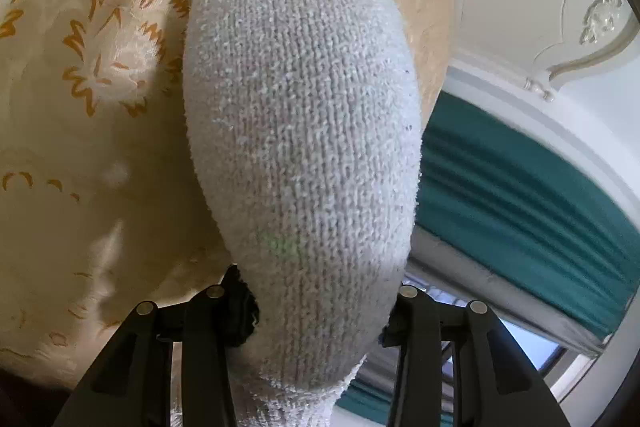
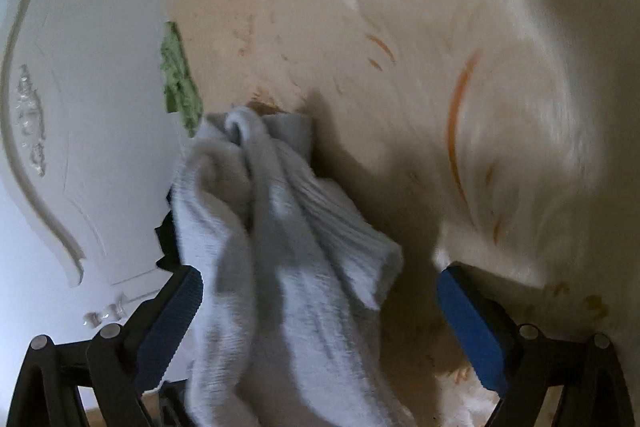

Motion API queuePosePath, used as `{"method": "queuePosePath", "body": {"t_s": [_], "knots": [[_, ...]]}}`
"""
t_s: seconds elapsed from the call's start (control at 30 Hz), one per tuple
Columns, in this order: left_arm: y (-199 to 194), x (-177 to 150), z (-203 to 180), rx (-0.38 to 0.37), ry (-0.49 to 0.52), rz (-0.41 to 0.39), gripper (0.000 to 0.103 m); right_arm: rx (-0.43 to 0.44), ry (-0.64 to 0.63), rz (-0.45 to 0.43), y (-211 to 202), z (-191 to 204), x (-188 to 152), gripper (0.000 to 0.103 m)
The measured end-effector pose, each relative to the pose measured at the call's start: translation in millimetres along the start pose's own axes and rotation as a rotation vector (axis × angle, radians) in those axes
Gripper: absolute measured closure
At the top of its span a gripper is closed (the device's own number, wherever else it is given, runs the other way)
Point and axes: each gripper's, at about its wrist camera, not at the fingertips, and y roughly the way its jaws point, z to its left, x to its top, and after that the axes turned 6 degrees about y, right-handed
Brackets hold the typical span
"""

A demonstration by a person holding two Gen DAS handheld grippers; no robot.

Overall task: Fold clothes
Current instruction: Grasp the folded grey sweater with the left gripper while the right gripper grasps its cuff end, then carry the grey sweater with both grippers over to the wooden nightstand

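White knitted sock (image 1: 300,115) fills the left gripper (image 1: 316,299), clamped on it above the bedspread (image 1: 80,107); right gripper (image 2: 320,307) is opening around its soft, light, limp cuff; hold doubled layers

Both views are bent by fisheye distortion, with black vignetting in the corners. In the left wrist view, soft daylight is admitted from a window (image 1: 532,343) at four o'clock; the sock (image 1: 300,115) is rendered sharp. The right wrist view is dimmer and smeared by motion blur, and a shadow is cast on the bedspread (image 2: 500,67) toward three o'clock.
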Motion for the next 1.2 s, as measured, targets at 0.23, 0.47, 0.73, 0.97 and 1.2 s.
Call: {"method": "queuePosePath", "body": {"t_s": [0.23, 0.47, 0.73, 0.97, 1.2], "knots": [[1, 4, -1, -0.011, -0.005, -0.002, 0.060, 0.045, 0.129, 0.006, 39, 12, -5, 0.002], [1, 13, -8, 0.016, 0.032, -0.022, 0.060, 0.029, 0.238, -0.004, 60, 15, 6, 0.011], [-23, -2, -58, 0.199, 0.331, -0.225, 0.063, -0.026, 0.005, -0.087, 47, 62, -19, 0.074], [-110, 8, -102, 0.152, 0.488, -0.447, 0.063, -0.034, -0.453, -0.157, 76, 168, -102, 0.076], [-269, 25, -80, 0.082, 0.569, -0.642, 0.063, 0.052, -0.676, -0.075, 147, 220, -212, 0.076]]}}
